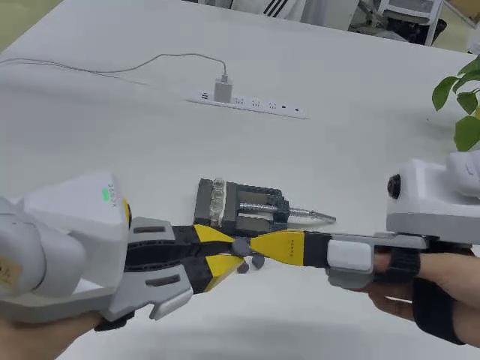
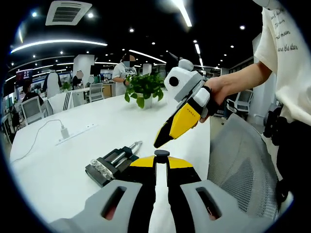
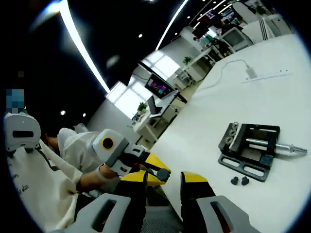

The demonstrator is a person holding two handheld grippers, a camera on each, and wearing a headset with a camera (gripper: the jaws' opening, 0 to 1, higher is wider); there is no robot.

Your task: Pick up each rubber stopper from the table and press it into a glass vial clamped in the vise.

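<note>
My left gripper (image 1: 238,249) reaches in from the lower left, shut on a dark grey rubber stopper (image 1: 241,246) at its yellow tips. The same stopper (image 2: 161,153) sits at the jaw tips in the left gripper view. My right gripper (image 1: 259,244) comes in from the right and its tip nearly meets that stopper. In the right gripper view its own jaws stand apart, with the held stopper (image 3: 164,174) just ahead of them. The black vise (image 1: 244,210) lies behind both tips with glass vials (image 1: 217,201) clamped in it. Two loose stoppers (image 1: 257,261) rest on the table beside it.
A white power strip (image 1: 247,101) with a plugged charger and cable lies far back on the white table (image 1: 112,142). A green plant (image 1: 461,105) stands at the right edge. A mesh chair (image 2: 243,160) is beside the table.
</note>
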